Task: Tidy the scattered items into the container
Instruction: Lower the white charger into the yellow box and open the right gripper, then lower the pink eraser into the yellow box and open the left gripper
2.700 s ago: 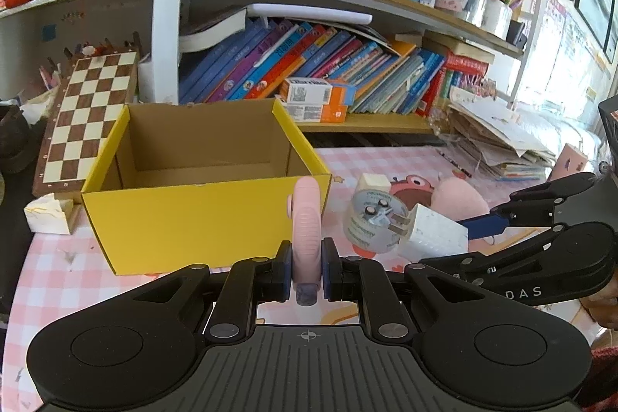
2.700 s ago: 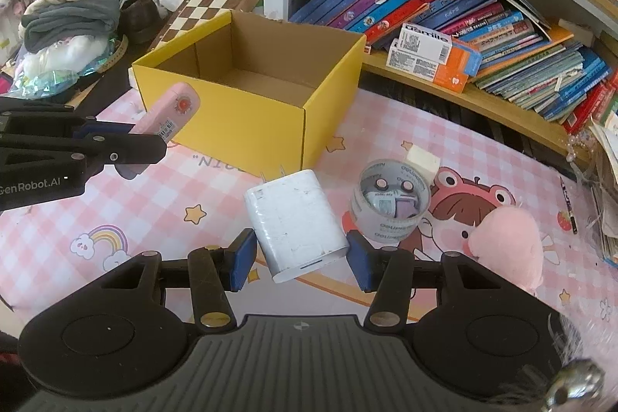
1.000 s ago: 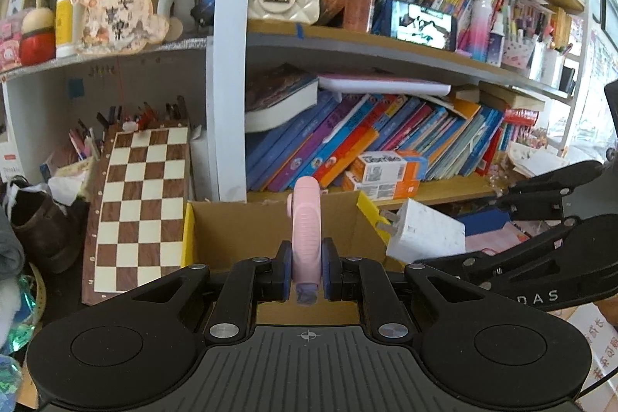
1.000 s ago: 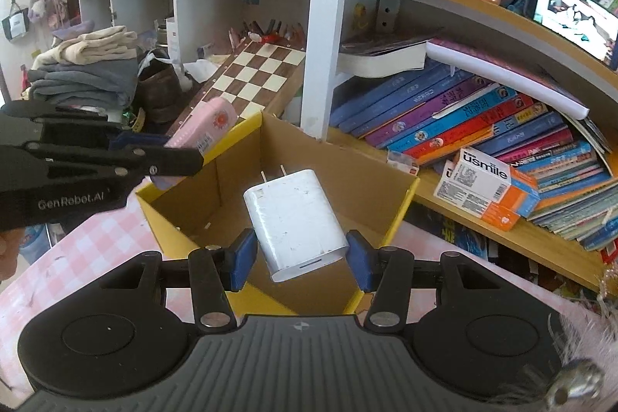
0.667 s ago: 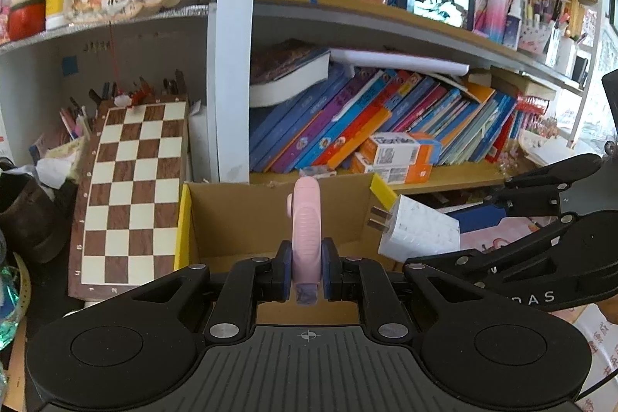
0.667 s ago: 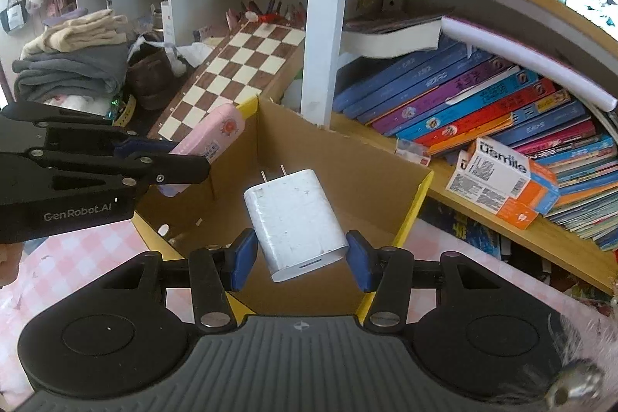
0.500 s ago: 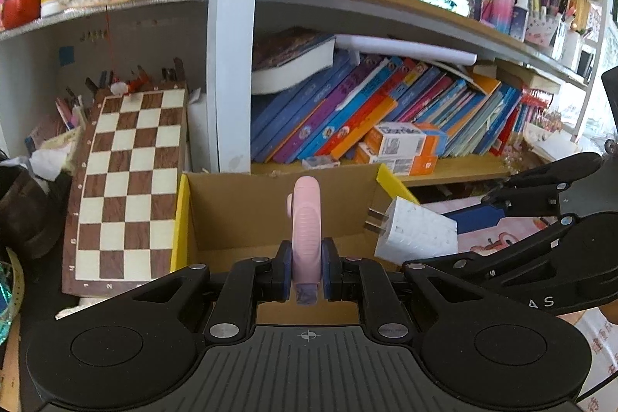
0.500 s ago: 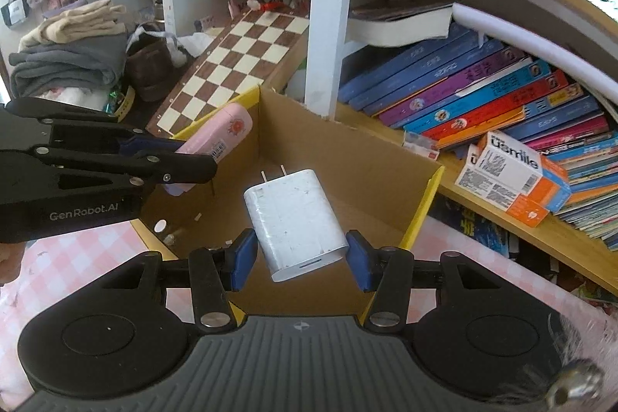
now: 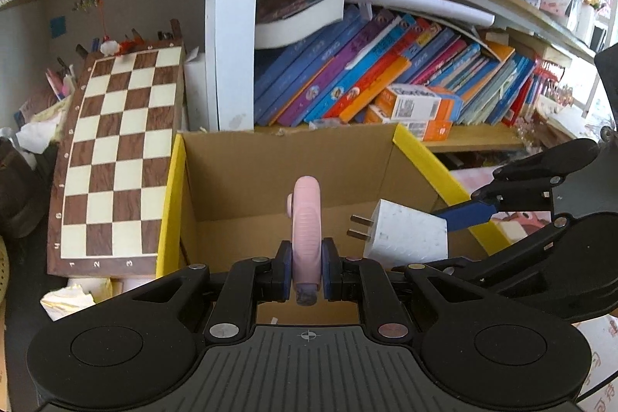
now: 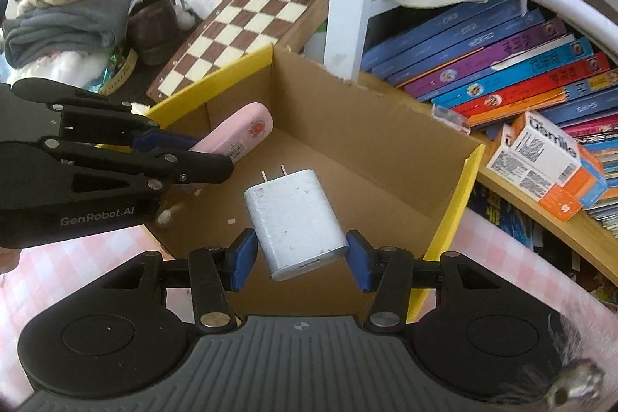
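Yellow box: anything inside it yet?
The box floor shows only small white scraps. The pink case and the white charger hang above it, each clamped in a gripper. The floor beneath them and the grippers is hidden.

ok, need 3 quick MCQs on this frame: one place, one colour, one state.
1. Where are both held items?
A. over the open box
B. on the chessboard
C. on the bookshelf

2. What colour is the box rim?
A. green
B. yellow
C. red

3. How is the right claw?
A. empty, wide open
B. out of view
C. shut on the white charger

Key: A, the pink device and the white charger hang above the box floor; B, the box shows yellow edges; C, the right claw has both blue pads against the charger's sides.
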